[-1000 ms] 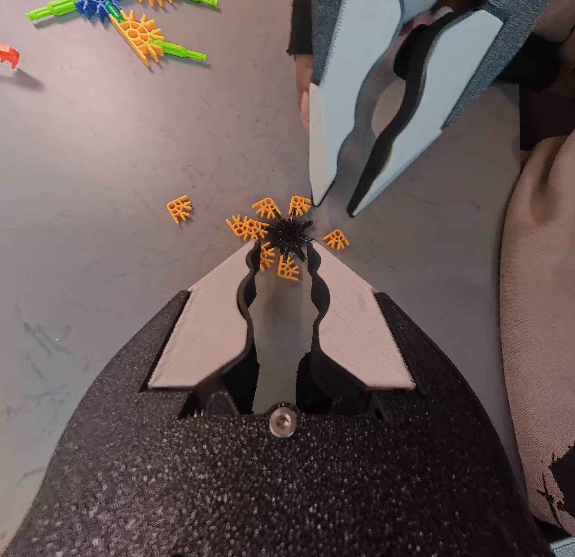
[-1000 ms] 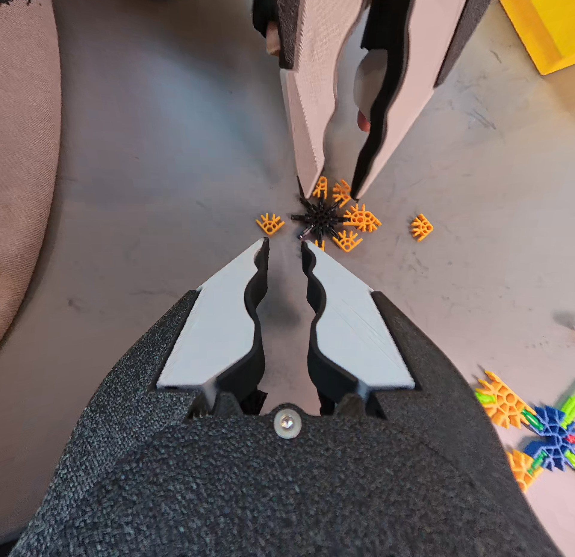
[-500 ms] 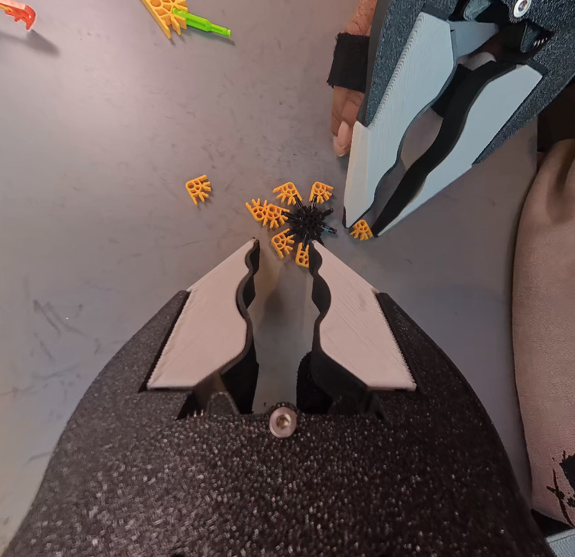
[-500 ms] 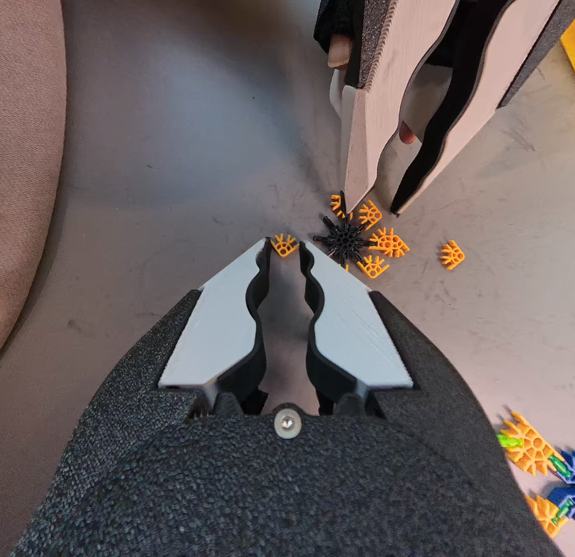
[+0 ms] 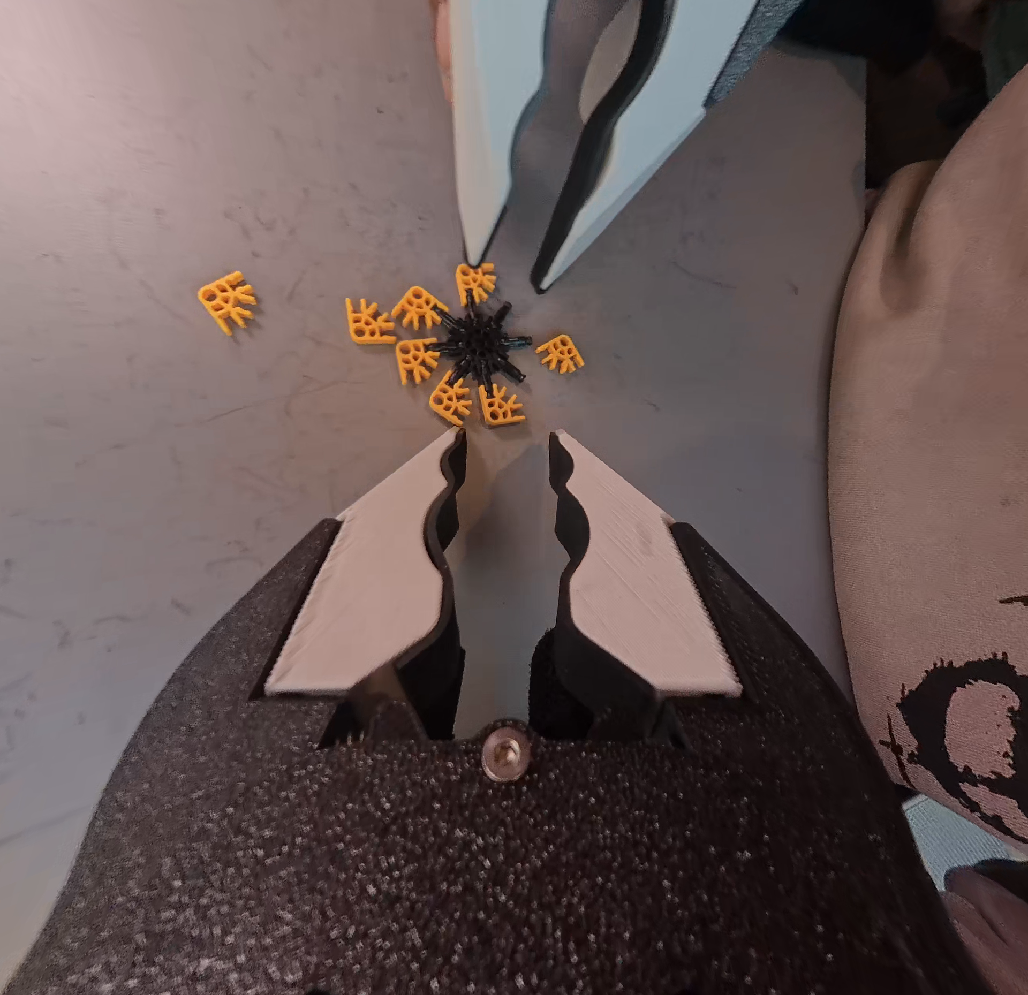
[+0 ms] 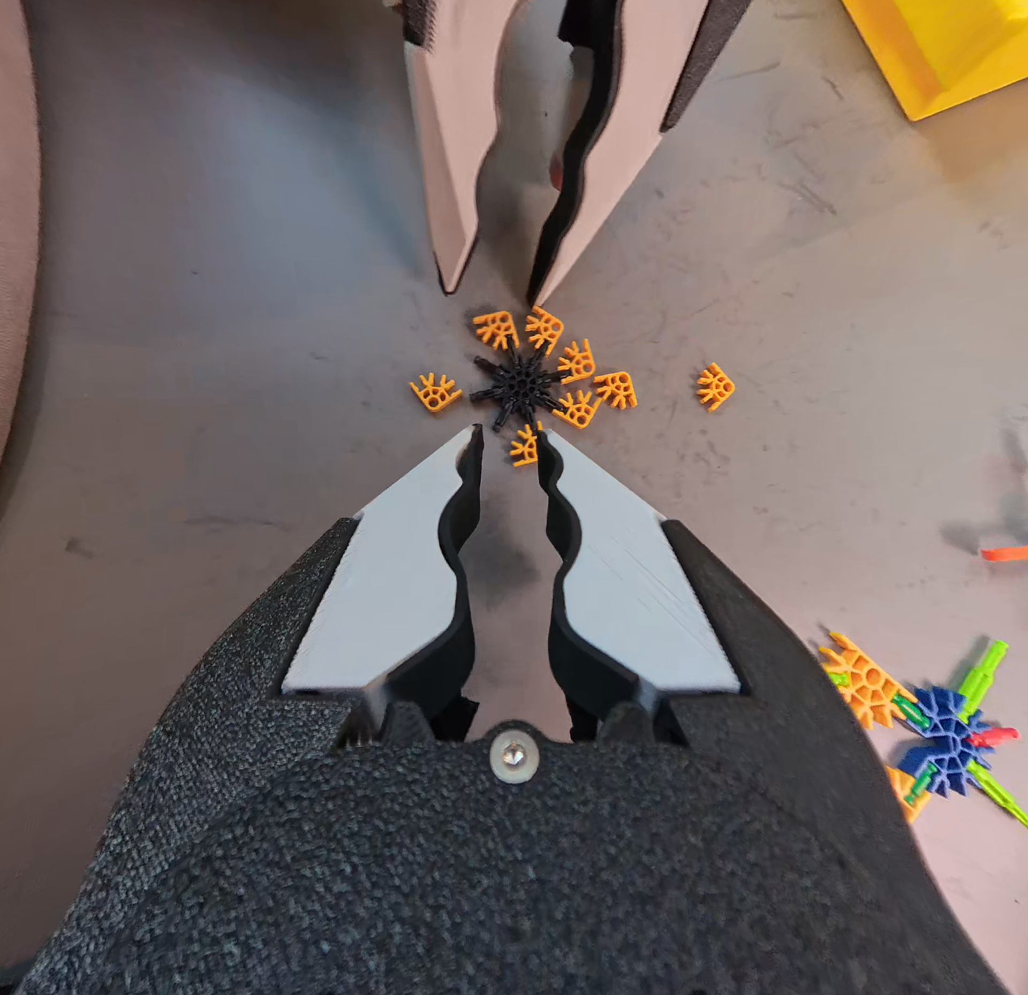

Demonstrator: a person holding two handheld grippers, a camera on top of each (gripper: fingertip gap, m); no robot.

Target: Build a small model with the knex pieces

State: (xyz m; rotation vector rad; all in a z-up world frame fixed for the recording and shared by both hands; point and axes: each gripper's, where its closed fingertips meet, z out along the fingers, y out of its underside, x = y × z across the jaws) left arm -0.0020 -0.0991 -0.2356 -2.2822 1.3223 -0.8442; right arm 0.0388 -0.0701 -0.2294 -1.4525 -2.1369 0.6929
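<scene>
On a grey, scuffed table [image 5: 167,134], a black spoked connector [image 5: 479,347] lies flat with small orange connector pieces [image 5: 414,359] fanned close around it; some touch its spokes. One orange piece [image 5: 227,301] sits well apart to the left in the left wrist view, and another [image 5: 561,352] lies just beside the spokes on the other side. Farther off in the right wrist view are a yellow box [image 6: 940,28], a blue, orange and green toy assembly [image 6: 945,729] and a thin orange-red rod [image 6: 1004,552]. Beige fabric [image 5: 934,412] (with a black print) borders the table.

Both grippers point at the cluster from opposite sides. Left gripper [image 5: 505,431]: fingers apart, empty, tips just short of the nearest orange pieces. Right gripper [image 6: 505,430]: fingers narrowly apart, holding nothing, with an orange piece [image 6: 524,445] between the tips, against one finger.
</scene>
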